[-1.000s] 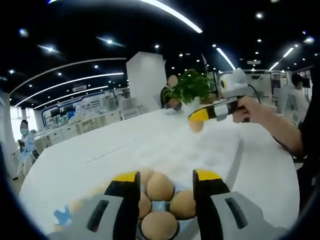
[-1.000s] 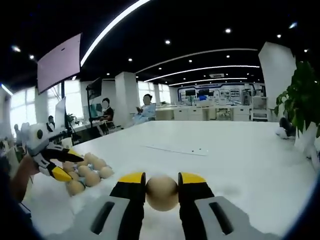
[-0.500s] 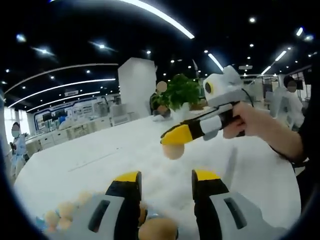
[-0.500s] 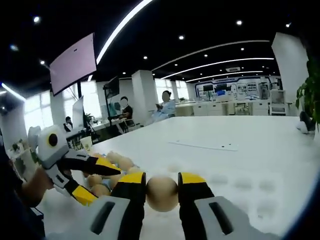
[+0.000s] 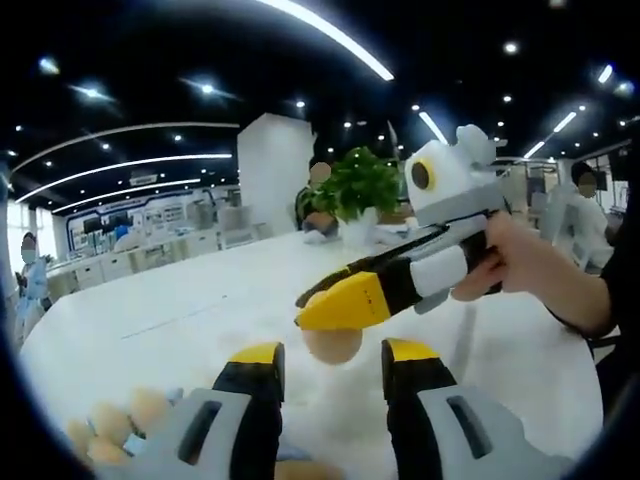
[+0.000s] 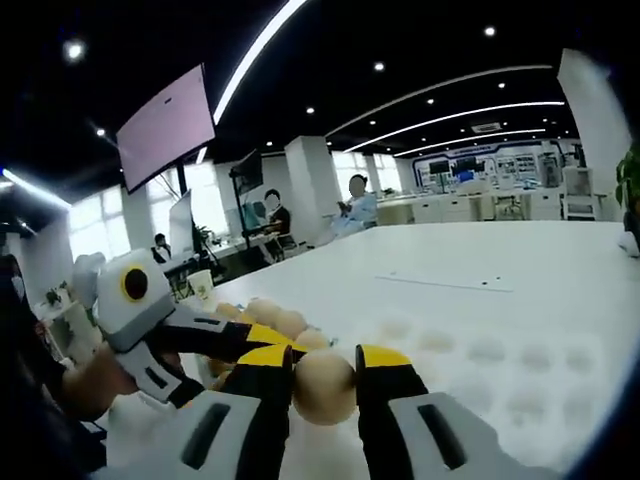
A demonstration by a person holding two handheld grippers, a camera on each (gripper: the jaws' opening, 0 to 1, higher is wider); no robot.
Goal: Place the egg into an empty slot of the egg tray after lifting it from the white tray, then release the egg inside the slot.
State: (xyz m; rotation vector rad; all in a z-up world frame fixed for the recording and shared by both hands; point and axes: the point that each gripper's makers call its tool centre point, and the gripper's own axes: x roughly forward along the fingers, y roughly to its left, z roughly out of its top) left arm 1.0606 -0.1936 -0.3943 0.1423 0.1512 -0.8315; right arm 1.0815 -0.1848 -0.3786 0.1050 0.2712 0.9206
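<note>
Egg tray (image 5: pixel 115 425): low at the left edge of the left gripper view, seen as a cluster of eggs beside the left gripper's near jaw; which slots are empty cannot be read from here. Left gripper (image 5: pixel 333 362): jaws apart, nothing between them, hovering over the white surface (image 5: pixel 190 310) just beside the egg tray. Egg (image 5: pixel 332 343): clamped between the yellow-tipped jaws of the right gripper (image 5: pixel 345 305), which enters from the right in a hand (image 5: pixel 515 262); it hangs in the air just beyond the left gripper's tips, above the surface and to the right of the egg tray. Right gripper view: the left gripper (image 6: pixel 215 345) lies at the left, with the egg tray's eggs (image 6: pixel 275 318) directly behind it; the right gripper (image 6: pixel 325 385) grips the egg (image 6: pixel 323 387) crosswise; the white tray (image 6: pixel 480 370), with its shallow dimples, spreads to the right. Judgement: the egg tray lies left and slightly ahead of the carried egg, so the remaining travel is leftward and down. The right gripper holds the egg; the left is nearer the tray.
</note>
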